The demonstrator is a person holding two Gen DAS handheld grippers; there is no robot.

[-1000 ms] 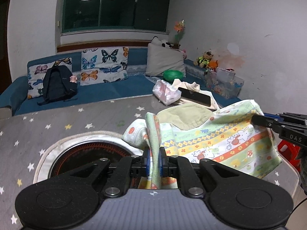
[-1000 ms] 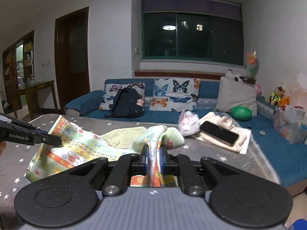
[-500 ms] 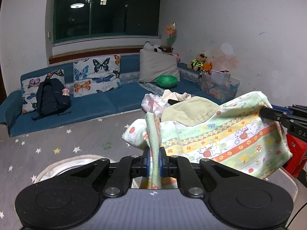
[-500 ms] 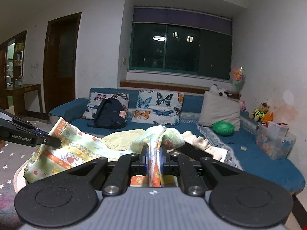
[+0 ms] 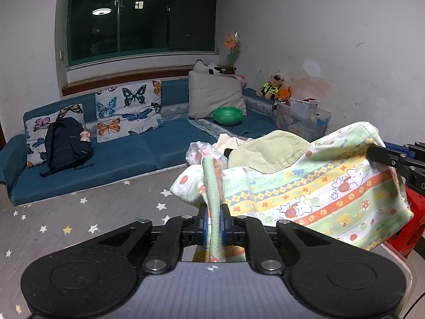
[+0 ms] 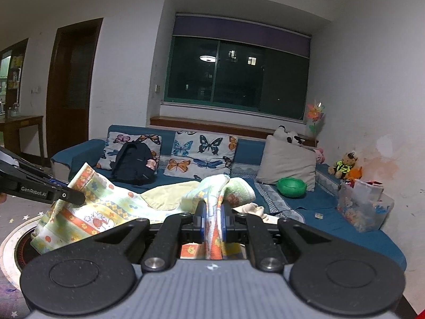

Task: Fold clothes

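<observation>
Patterned striped cotton garment [image 5: 305, 194] hangs stretched between my grippers, off the grey star-print mat [image 5: 106, 212]. Left gripper [image 5: 212, 220] and right gripper [image 6: 212, 220] each pinch a bunched edge. I'd keep tension even, both corners level, before laying down.

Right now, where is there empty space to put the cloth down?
The grey star mat left of the printed cloth looks bare, up to the blue sofa. It is crowded behind the cloth and along the sofa, by the backpack and green bowl.
</observation>
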